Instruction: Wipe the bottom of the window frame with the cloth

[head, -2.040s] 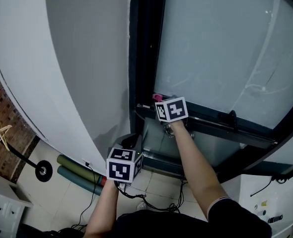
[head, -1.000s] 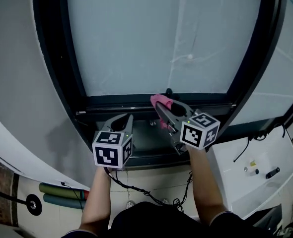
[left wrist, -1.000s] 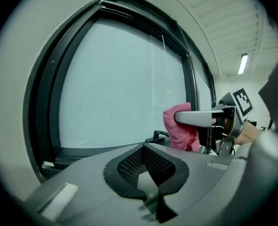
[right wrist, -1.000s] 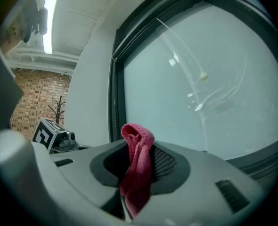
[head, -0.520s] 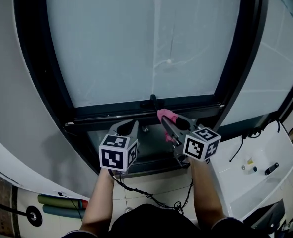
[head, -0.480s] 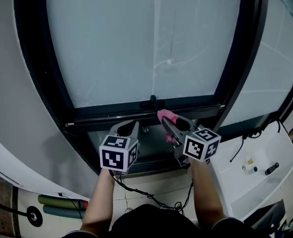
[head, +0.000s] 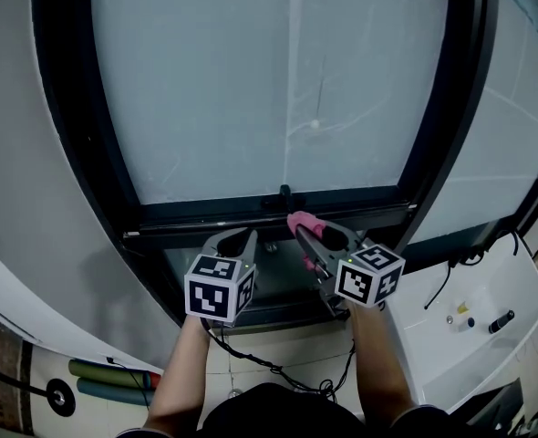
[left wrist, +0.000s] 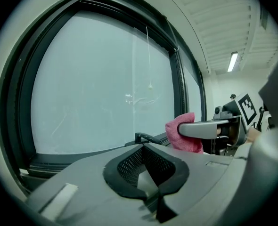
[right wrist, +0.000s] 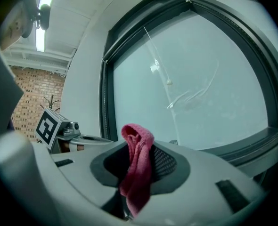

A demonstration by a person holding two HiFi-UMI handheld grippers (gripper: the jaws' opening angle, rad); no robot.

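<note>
While the pink cloth [right wrist: 138, 164] sits pinched between the fingers of our right gripper [head: 313, 237], its fold poking out past their tips, we judge that we are at the approach. The bottom rail of the window frame [head: 205, 213] lies just ahead of those tips, and we cannot tell whether the cloth touches it. Our left gripper [head: 235, 242], just beside the right one, is closed on nothing. Next we should press the cloth onto the rail and drag it sideways.

pink cloth [head: 302, 223]; black window frame [head: 251, 210]; marker cube [head: 219, 287] black-and-white squares; brick wall [right wrist: 28, 102] red-brown
</note>
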